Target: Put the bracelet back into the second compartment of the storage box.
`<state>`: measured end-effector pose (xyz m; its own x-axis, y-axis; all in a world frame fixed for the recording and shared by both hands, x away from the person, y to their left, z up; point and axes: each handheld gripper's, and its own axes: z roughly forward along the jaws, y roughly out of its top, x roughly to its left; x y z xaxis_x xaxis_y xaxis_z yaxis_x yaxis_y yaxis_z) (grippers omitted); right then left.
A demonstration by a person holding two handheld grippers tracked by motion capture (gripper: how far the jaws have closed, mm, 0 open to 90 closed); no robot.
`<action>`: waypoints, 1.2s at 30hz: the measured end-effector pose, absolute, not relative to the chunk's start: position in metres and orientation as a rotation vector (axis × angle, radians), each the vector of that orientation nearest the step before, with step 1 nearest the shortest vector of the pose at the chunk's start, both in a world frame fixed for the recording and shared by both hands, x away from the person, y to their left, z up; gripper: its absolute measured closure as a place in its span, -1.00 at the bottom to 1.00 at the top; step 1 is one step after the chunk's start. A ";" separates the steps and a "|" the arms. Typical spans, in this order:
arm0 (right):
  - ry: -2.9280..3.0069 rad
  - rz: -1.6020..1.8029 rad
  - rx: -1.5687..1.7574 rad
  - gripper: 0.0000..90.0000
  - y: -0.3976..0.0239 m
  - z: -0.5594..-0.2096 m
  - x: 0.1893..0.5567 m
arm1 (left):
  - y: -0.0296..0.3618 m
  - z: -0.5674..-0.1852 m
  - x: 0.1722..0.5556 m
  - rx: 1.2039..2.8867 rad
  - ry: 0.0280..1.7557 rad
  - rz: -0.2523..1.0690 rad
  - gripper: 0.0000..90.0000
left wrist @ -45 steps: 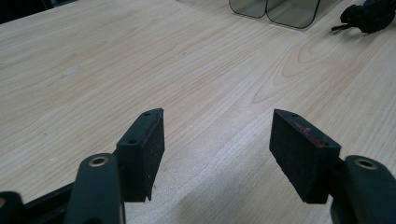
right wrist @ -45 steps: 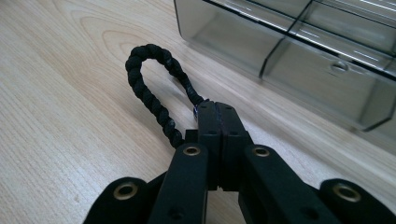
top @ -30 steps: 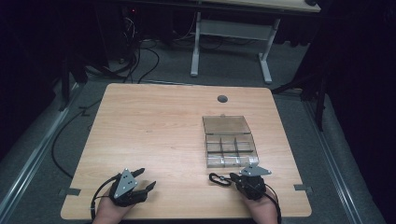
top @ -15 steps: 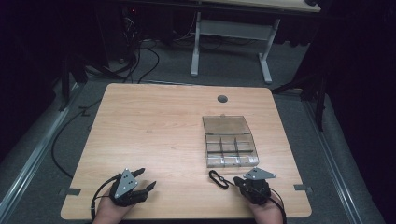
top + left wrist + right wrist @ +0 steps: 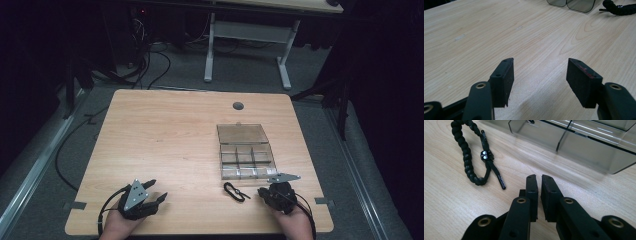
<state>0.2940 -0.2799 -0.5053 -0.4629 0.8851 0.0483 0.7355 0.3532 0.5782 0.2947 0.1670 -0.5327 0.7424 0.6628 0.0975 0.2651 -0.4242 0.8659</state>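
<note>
I look over the tabletop point(image 5: 165, 130) first: the clear compartment box point(image 5: 246, 156) sits toward its right edge with the lid laid back, exactly where it was a second ago. Along the near edge my left gripper point(image 5: 150, 196) has not budged, jaws spread wide over bare wood with nothing between them. The change is on my right gripper point(image 5: 265, 192): it has drawn back toward the near right corner, and its jaws have just been opening, now parted by a narrow slit with nothing in the gap. The black braided bracelet point(image 5: 235, 191) lies loose on the wood just left of that gripper, short of the box's near wall. I judge it released outside the box, so it needs regripping.
</note>
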 end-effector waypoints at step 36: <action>2.723 0.338 1.398 0.35 -0.232 -0.473 0.327 | 0.165 -0.533 0.291 2.039 0.668 0.543 -0.19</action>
